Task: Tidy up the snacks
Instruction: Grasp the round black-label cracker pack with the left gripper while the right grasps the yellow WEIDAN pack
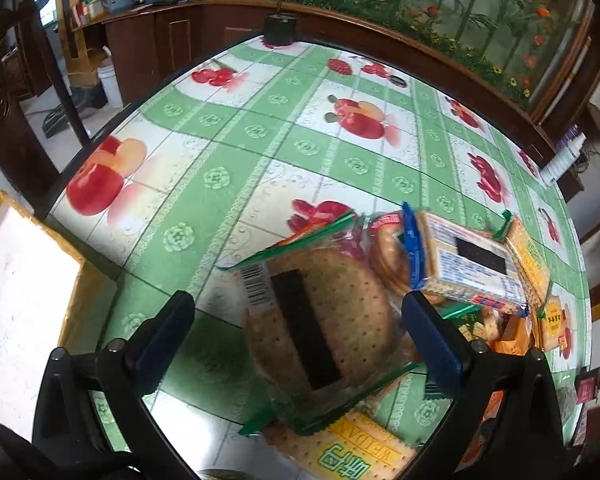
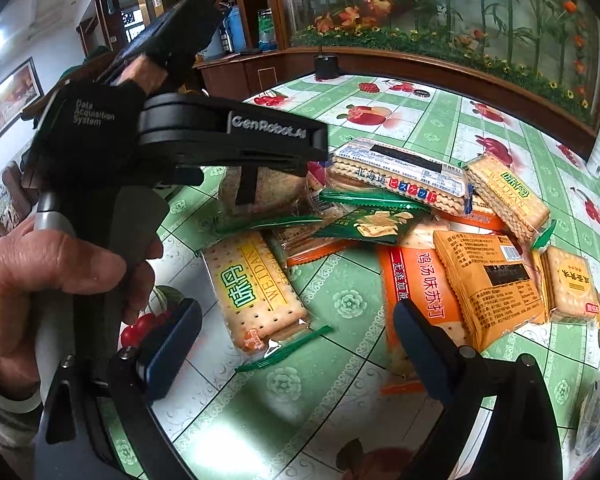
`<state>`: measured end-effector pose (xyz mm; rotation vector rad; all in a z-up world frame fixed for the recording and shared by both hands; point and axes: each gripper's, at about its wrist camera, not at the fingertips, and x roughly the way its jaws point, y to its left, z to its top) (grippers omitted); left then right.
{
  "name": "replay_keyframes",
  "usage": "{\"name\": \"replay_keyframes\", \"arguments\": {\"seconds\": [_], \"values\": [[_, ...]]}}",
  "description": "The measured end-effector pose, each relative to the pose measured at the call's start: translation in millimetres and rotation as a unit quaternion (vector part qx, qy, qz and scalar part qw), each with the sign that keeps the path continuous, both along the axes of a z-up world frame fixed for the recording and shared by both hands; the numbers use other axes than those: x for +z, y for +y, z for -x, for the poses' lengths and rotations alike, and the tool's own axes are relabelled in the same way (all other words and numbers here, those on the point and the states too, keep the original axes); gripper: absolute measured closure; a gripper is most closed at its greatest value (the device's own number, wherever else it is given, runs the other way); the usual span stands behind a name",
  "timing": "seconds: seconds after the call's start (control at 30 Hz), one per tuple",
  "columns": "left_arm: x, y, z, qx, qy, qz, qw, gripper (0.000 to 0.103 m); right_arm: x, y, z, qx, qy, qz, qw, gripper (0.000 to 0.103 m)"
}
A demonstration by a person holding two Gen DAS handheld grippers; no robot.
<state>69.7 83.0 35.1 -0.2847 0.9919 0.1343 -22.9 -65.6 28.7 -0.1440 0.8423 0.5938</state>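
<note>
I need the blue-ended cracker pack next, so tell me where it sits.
The blue-ended cracker pack lies on top of the snack pile at its far side in the right wrist view, just ahead of the left gripper, with a WEIDAN pack at its right.

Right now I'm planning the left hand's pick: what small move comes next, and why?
Probably lower the left gripper and close on the round cracker pack. Its fingers are open, the pack lies between them on top of the pile, and the cardboard box waits just to the left.

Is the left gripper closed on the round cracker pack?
No, the left gripper is open, with the round cracker pack lying between its fingers.
</note>
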Motion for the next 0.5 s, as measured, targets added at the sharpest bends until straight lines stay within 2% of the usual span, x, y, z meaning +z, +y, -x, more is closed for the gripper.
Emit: {"name": "replay_keyframes", "arguments": {"seconds": [0.33, 0.5], "values": [[-6.3, -1.8, -5.7, -0.013, 0.012, -0.009, 0.9998, 0.000, -2.6, 3.9, -5.1, 0.004, 0.005, 0.003, 1.000, 0.007], [-9.3, 8.3, -6.0, -0.010, 0.016, 0.015, 0.9997, 0.000, -4.8, 14.6, -8.1, 0.025, 0.000, 0.021, 0.999, 0.007]]}}
